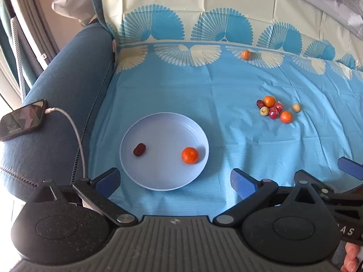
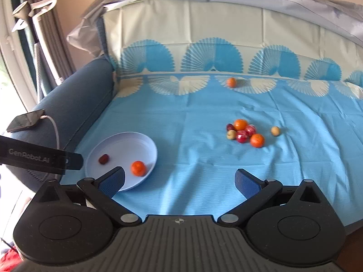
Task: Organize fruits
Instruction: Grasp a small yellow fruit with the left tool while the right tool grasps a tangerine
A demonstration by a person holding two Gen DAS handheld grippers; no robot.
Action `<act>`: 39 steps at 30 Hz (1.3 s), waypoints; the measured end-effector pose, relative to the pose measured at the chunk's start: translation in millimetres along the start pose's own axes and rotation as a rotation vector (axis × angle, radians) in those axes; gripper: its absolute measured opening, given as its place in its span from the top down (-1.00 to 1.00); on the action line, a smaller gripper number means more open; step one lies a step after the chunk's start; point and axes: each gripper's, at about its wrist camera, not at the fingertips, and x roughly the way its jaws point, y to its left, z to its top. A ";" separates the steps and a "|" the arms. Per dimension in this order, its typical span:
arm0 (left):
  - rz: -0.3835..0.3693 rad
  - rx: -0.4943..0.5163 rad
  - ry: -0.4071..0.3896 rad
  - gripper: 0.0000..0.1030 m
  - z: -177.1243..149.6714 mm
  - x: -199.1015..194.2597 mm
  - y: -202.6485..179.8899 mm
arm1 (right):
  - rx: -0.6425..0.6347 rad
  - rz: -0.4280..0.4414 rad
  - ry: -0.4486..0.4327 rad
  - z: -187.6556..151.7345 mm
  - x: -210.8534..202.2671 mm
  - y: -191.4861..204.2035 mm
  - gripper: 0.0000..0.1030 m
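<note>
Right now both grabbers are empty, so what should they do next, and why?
Probably move the open right gripper forward to the fruit pile and take the nearest orange. The plate holds only one orange and a date, so most fruit is still lying on the blue cloth.

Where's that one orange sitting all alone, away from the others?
The lone orange lies far back on the blue cloth, near the white fan pattern at the sofa's backrest, well beyond the fruit pile and the plate.
</note>
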 end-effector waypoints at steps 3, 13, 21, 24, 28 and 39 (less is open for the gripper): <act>-0.021 0.051 -0.010 -0.99 15.3 26.2 -21.4 | 0.055 -0.077 -0.009 0.4 23.5 -32.1 -0.99; -0.078 0.112 -0.014 -0.99 59.1 133.3 -76.4 | 0.086 -0.314 0.038 4.4 185.6 -114.4 -0.98; -0.097 0.167 0.007 -0.99 84.1 208.4 -108.9 | 0.081 -0.350 0.024 12.7 260.9 -129.9 -0.98; -0.139 0.219 0.012 -0.99 88.6 234.9 -129.6 | 0.085 -0.372 -0.017 7.1 266.8 -137.2 -0.98; -0.223 0.291 0.016 -0.99 93.6 264.0 -161.5 | 0.133 -0.426 -0.055 8.5 261.3 -155.7 -0.33; -0.357 0.379 0.025 -0.97 98.8 291.4 -212.2 | 0.246 -0.539 -0.078 3.8 257.9 -188.5 0.19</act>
